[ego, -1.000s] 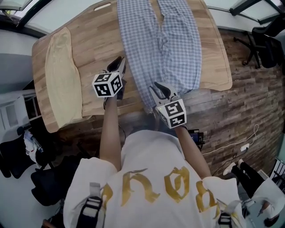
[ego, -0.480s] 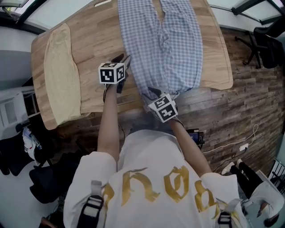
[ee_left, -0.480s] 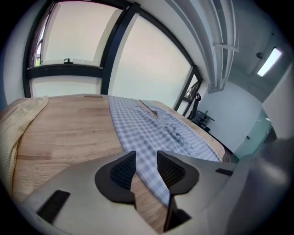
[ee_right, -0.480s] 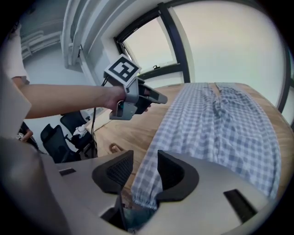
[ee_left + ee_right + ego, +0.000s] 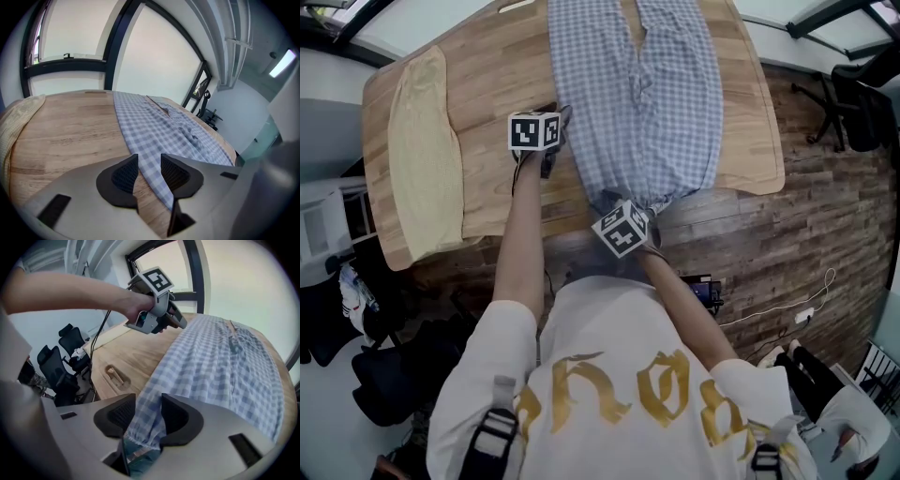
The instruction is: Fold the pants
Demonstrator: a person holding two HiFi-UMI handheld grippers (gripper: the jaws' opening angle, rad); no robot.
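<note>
Wooden table [image 5: 487, 103]. The checked pants [image 5: 637, 94] lie flat along it, gathered end over the near edge. My right tongs [image 5: 149, 414], just opening, straddle that hem without pinching it. My left tongs [image 5: 146, 169], also just opened, are spread over the pants' side edge. I should bite deep on cloth only, both together.

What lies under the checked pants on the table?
Bare wooden table shows on both sides of the checked pants, so they lie flat on the wood. Anything directly beneath the cloth is covered and cannot be seen.
</note>
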